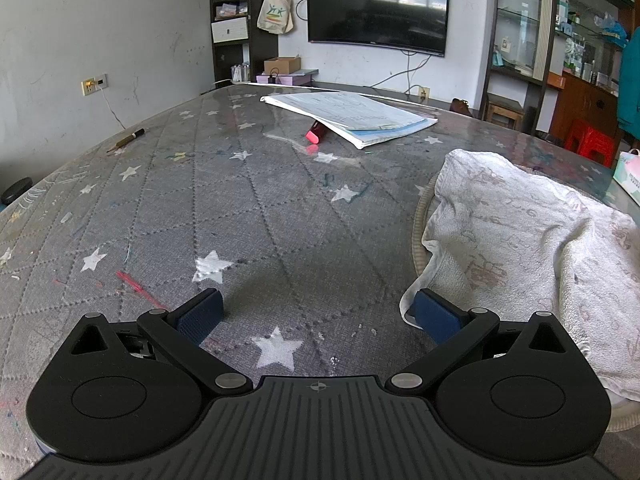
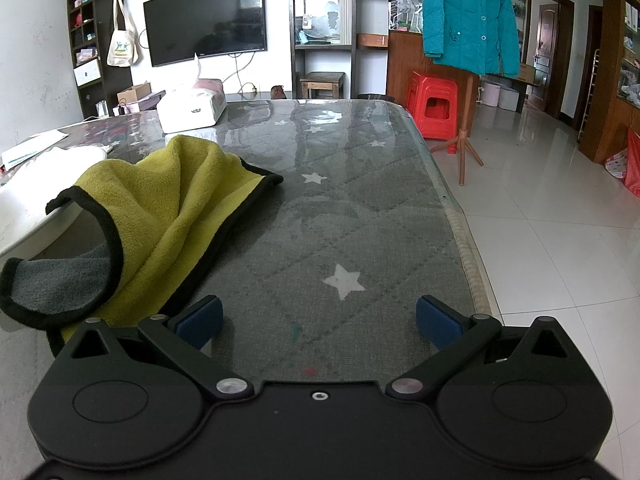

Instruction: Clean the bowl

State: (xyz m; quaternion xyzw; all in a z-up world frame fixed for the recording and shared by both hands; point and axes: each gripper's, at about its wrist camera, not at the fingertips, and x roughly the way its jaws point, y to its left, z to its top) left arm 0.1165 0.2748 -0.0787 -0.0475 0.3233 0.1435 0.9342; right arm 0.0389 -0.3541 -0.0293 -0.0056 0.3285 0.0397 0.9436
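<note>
Left wrist view: the left gripper (image 1: 316,312) is held spread wide over the table (image 1: 240,220), nothing between its pads. The bowl (image 1: 420,216) is seen right of the gripper, draped by a white towel (image 1: 520,240).

Right wrist view: the right gripper (image 2: 318,320) is likewise spread and empty. The bowl (image 2: 36,216) is found to its left, overlapped by a yellow cloth (image 2: 160,200).

You're in home living room: wall-mounted TV (image 2: 204,20) as landmark, tote bag (image 2: 122,46) hanging left of it, teal jacket (image 2: 468,16) on stand far right, red stool (image 2: 432,104) below jacket.
</note>
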